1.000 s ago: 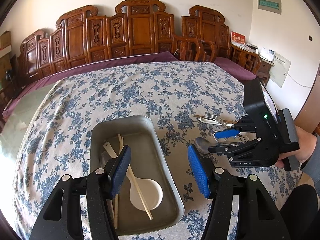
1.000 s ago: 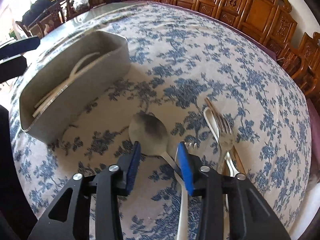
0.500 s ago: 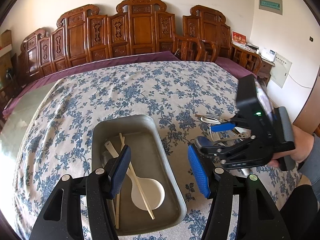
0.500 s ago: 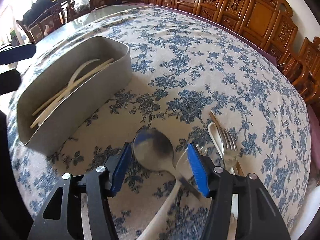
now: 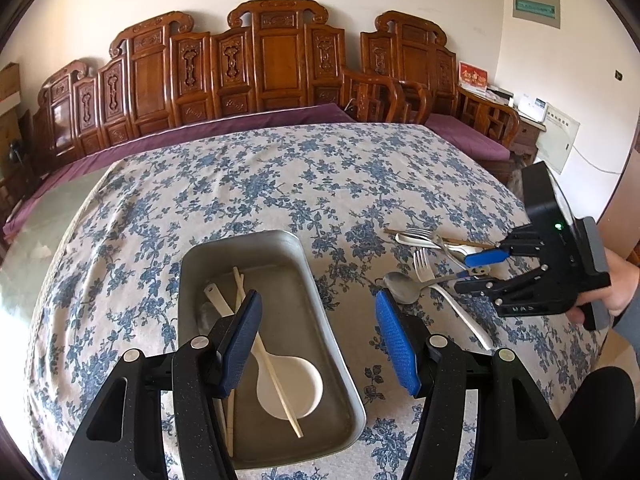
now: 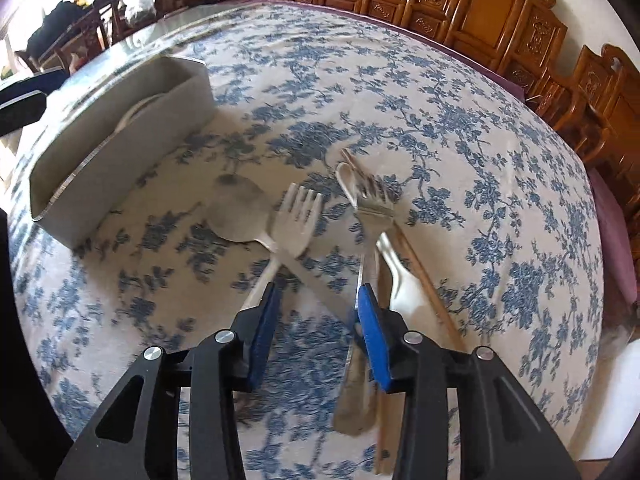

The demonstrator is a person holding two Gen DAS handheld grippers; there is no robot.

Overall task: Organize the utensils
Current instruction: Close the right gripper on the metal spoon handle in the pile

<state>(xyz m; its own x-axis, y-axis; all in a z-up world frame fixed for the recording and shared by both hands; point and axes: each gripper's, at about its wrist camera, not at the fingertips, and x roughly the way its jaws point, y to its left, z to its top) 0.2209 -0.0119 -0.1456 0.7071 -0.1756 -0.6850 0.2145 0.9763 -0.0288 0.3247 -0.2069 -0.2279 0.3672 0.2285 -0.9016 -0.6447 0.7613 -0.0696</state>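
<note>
Looking down a floral tablecloth [image 5: 280,184], we see the left gripper [image 5: 316,344] hanging over a grey metal tray [image 5: 320,320], its jaws released and grasping nothing. Inside the tray lie a white ladle [image 5: 288,388] and chopsticks [image 5: 268,360]. To the right, the right gripper [image 6: 316,320] is closing its jaws around the handle of a metal spoon [image 6: 240,212] that crosses a white fork [image 6: 300,220] on the cloth; we cannot tell if the pads press it yet. More cutlery [image 6: 376,200] lies just beside.
</note>
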